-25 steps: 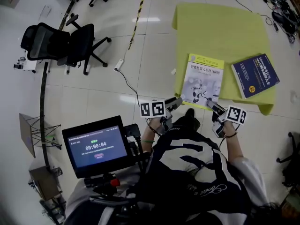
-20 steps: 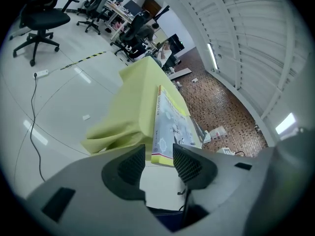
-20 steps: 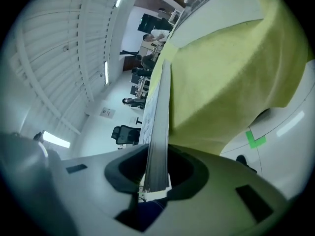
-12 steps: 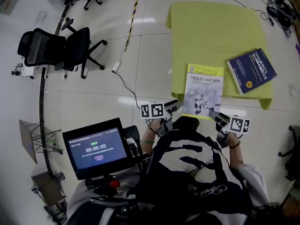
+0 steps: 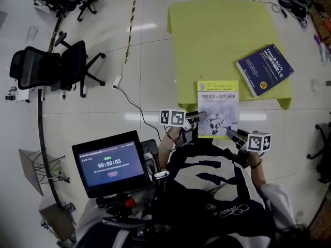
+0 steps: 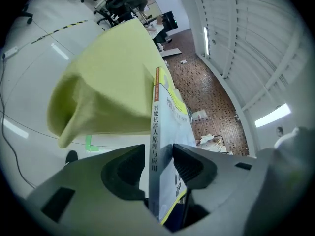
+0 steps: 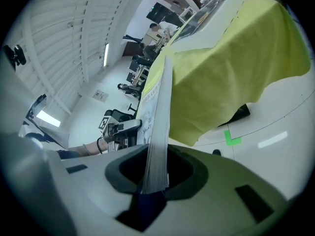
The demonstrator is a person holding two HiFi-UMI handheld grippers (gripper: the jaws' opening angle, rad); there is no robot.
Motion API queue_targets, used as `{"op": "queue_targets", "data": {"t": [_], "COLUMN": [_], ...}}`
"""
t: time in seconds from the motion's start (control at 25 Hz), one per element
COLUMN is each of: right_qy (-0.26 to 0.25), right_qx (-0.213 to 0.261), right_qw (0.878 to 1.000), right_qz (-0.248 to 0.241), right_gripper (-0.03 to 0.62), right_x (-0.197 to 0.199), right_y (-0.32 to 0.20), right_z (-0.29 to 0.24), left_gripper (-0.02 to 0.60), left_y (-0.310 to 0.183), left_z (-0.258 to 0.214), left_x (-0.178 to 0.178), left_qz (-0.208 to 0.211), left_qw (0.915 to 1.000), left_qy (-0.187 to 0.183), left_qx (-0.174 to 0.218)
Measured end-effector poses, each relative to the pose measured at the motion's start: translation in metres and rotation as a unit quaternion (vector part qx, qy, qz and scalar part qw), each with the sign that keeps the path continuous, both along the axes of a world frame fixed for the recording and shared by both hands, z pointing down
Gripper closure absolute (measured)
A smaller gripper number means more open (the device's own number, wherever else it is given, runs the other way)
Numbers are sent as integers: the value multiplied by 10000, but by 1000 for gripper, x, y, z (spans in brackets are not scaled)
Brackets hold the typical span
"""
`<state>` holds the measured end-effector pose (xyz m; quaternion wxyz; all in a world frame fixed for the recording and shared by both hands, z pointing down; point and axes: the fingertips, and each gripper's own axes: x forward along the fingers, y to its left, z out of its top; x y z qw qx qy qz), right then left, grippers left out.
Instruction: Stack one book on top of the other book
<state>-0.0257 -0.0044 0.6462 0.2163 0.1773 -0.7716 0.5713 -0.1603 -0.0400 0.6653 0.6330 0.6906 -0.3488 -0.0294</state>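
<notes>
A white and yellow book hangs over the near edge of the yellow-green table. My left gripper is at its near left corner. In the left gripper view the spine stands between the jaws of the left gripper, which have just opened a little and do not press on it. My right gripper has just been closing. It is shut on the book's page edge at the near right corner, seen at the right gripper. A blue book lies flat at the table's right edge.
Black office chairs stand on the tiled floor to the left, with a cable trailing toward me. A small screen sits at my lower left. Another chair base shows at the right edge.
The white and yellow book has slid toward me and now overhangs the table's near edge. The right gripper has closed on its corner, and the left gripper has moved in around the spine.
</notes>
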Motion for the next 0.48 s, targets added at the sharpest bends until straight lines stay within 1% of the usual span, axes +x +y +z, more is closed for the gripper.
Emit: {"op": "queue_targets", "data": {"t": [0.04,0.08,0.2,0.36,0.48], "right_qy": [30,63,131,-115,-326], "right_qx": [41,102,404,669,887], "right_qw": [10000,9999,9991,9977,9955], "right_qz": [-9,-19,-69,-11,22], "right_gripper": [503,503,502,497,491], "right_x": [1,2,3,-10,-20], "right_y": [1,3,6,-7,-12], "right_z": [-1,-2,-17,-39,-60], "left_gripper": [410,413,413,419,419], "left_y": [-3,-5,-3,-14,-24], "left_z": [-1,-3,-11,-34,-65], "left_x": [5,9,15,6,-3], "left_qz": [33,97,442,627,635], "left_qw": [10000,9999,9965,9856,9752], "left_qy": [-3,-85,-642,-1323,-1681], "left_qx": [42,92,315,844,1289]}}
